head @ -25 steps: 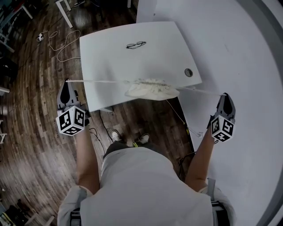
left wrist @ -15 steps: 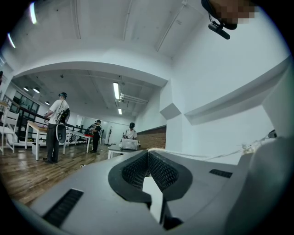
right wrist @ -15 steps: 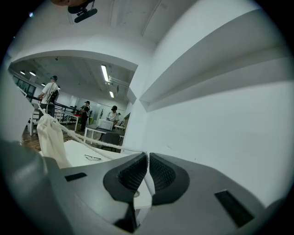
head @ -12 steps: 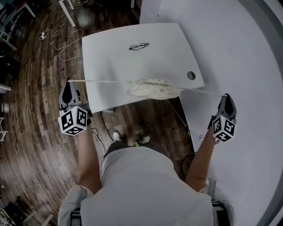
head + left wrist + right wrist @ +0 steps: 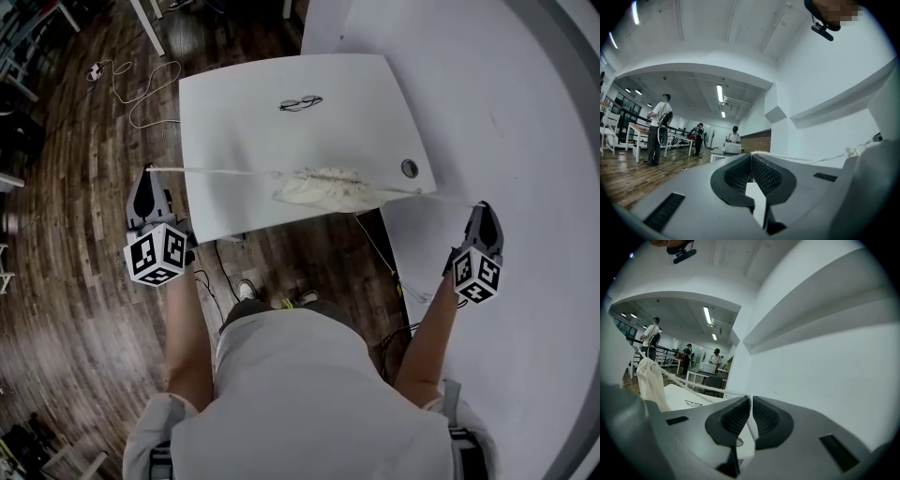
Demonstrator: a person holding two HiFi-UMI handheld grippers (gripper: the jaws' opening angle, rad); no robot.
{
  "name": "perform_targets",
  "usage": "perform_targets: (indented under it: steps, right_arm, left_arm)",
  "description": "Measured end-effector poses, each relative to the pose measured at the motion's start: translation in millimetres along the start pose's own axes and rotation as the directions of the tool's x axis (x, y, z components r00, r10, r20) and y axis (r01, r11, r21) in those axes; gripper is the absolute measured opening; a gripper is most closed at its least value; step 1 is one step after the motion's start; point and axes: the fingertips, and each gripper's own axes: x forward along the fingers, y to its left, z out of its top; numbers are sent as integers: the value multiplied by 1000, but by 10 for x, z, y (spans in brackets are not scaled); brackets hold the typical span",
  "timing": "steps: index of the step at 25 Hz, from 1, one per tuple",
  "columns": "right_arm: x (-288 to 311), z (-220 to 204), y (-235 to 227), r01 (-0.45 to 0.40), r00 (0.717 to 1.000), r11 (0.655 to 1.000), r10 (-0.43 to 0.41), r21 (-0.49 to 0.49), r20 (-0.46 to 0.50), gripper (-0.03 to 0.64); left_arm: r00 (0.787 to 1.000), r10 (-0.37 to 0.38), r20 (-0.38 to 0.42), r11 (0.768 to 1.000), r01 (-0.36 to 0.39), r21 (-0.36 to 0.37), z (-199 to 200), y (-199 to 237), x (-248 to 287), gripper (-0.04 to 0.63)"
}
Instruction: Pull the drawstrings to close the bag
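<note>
A cream drawstring bag (image 5: 321, 189) lies at the near edge of the white table (image 5: 244, 122), its mouth gathered tight. One drawstring (image 5: 216, 172) runs taut to the left, and my left gripper (image 5: 145, 174) is shut on its end beyond the table's left edge. The other drawstring (image 5: 433, 194) stretches right to my right gripper (image 5: 482, 206), which is shut on it. In the left gripper view the jaws (image 5: 751, 158) pinch a frayed cord end. In the right gripper view the cord (image 5: 689, 384) leads from the shut jaws (image 5: 751, 400) to the bag (image 5: 649, 380).
A pair of glasses (image 5: 300, 103) lies on the far part of the table, and a round cable hole (image 5: 410, 169) sits near its right corner. A white wall (image 5: 525, 141) stands close on the right. Cables (image 5: 141, 89) trail on the wood floor. People stand far off (image 5: 658, 126).
My right gripper has drawn slightly farther out to the right with its cord. The left gripper holds its place, and the bag stays gathered between the two taut cords.
</note>
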Motion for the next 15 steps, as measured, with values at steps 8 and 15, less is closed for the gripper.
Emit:
perform_targets:
  steps: [8,15]
  right_arm:
    - [95,110,115,-33,999,999,33,5,10,43]
    - [69,58,116,-37,999,999,38,14,-6,43]
  left_arm:
    - [1000,19,8,1000,-19,-9,61,131,11,17]
    - [1000,12,-11,1000,-12,-11,20,132,34,17]
